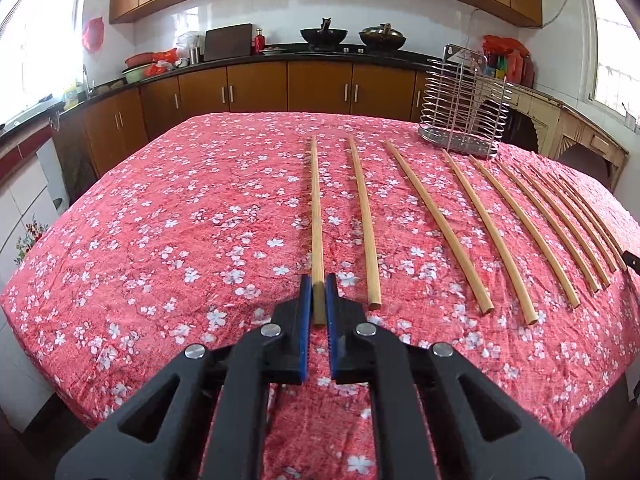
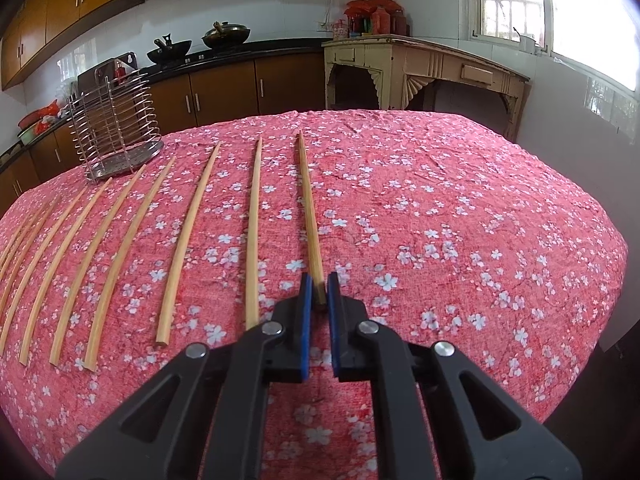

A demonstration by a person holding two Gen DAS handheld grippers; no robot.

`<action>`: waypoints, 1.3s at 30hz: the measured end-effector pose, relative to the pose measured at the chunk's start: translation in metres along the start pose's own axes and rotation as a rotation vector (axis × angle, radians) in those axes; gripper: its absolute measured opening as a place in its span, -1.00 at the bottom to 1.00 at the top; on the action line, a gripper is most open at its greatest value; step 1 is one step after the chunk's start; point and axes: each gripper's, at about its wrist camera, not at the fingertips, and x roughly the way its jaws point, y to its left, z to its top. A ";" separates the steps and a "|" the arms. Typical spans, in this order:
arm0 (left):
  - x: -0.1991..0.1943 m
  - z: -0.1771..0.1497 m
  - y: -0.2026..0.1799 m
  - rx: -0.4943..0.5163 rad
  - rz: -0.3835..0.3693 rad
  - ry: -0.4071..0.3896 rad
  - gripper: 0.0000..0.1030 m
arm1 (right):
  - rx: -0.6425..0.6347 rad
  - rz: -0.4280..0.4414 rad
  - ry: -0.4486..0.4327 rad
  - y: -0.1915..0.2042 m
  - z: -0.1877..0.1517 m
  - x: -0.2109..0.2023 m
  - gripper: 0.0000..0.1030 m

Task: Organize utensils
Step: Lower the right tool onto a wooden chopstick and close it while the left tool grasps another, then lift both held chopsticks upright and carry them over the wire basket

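Several wooden chopsticks lie side by side on the red floral tablecloth (image 1: 160, 220). My left gripper (image 1: 319, 284) is shut on the near end of the leftmost chopstick (image 1: 316, 216), which lies along the cloth. My right gripper (image 2: 319, 285) is shut on the near end of the rightmost chopstick (image 2: 309, 208). A wire utensil holder (image 1: 464, 108) stands empty at the far side of the row; it also shows in the right wrist view (image 2: 116, 120).
Loose chopsticks (image 1: 436, 224) fan out to the right of my left gripper and to the left of my right one (image 2: 188, 240). Kitchen counters with woks (image 1: 324, 36) run behind the table. A cream side table (image 2: 420, 68) stands at the back right.
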 end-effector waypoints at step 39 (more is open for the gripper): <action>-0.048 0.205 0.022 0.032 -0.027 -0.355 -0.87 | -0.015 0.080 -0.347 0.012 0.200 -0.073 -0.85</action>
